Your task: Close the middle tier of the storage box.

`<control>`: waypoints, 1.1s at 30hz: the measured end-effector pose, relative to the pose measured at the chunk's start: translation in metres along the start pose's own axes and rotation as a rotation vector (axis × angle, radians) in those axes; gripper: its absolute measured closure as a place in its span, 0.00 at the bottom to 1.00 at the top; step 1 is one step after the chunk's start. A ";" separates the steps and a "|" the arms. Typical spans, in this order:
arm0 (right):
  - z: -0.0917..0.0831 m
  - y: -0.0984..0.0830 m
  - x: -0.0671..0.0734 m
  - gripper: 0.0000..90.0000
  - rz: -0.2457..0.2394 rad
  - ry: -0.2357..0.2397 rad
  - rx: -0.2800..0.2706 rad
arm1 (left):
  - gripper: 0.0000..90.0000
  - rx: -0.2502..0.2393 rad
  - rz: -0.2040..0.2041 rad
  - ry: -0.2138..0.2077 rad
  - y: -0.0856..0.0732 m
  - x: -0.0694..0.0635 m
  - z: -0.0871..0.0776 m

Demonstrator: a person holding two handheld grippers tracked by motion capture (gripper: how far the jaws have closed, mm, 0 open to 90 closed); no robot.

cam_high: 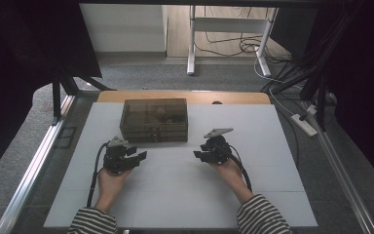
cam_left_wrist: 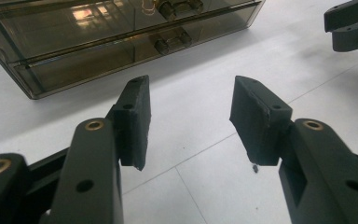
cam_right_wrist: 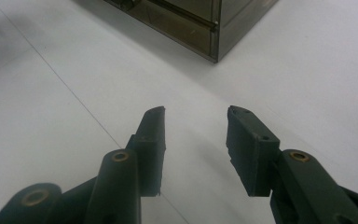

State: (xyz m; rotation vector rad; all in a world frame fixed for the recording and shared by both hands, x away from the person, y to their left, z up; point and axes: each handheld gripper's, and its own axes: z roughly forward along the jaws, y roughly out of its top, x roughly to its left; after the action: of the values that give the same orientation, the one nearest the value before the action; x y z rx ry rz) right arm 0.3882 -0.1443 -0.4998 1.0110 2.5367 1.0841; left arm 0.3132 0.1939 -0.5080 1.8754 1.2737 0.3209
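Left gripper [cam_left_wrist: 189,119], right gripper [cam_right_wrist: 196,147]: fingers spread, empty, low before drawer box [cam_high: 154,120].

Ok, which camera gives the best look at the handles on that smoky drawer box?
The left gripper view: the drawer box has its front facing that camera, with two handles close up. The high view shows the whole box, handles too small to tell. The right gripper view catches just a corner.

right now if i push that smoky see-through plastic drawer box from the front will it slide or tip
The smoky translucent plastic drawer box is low and wide, so it would probably slide, not tip. The smooth white table likely gives little grip. Its rigid walls probably won't flex, though the drawers might shift.
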 end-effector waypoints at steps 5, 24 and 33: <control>-0.005 -0.004 -0.001 0.62 -0.006 0.006 -0.005 | 0.52 -0.014 -0.005 0.002 -0.004 0.000 -0.004; -0.024 -0.029 -0.017 0.59 0.038 -0.013 -0.034 | 0.48 -0.023 0.021 0.014 -0.012 -0.006 -0.004; -0.031 -0.037 -0.021 0.57 0.045 -0.018 -0.035 | 0.46 -0.035 0.037 0.014 -0.016 -0.011 -0.007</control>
State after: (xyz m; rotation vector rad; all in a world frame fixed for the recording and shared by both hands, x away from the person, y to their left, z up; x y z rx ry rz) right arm 0.3715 -0.1942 -0.5053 1.0690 2.4831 1.1217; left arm 0.2939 0.1904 -0.5129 1.8722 1.2356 0.3738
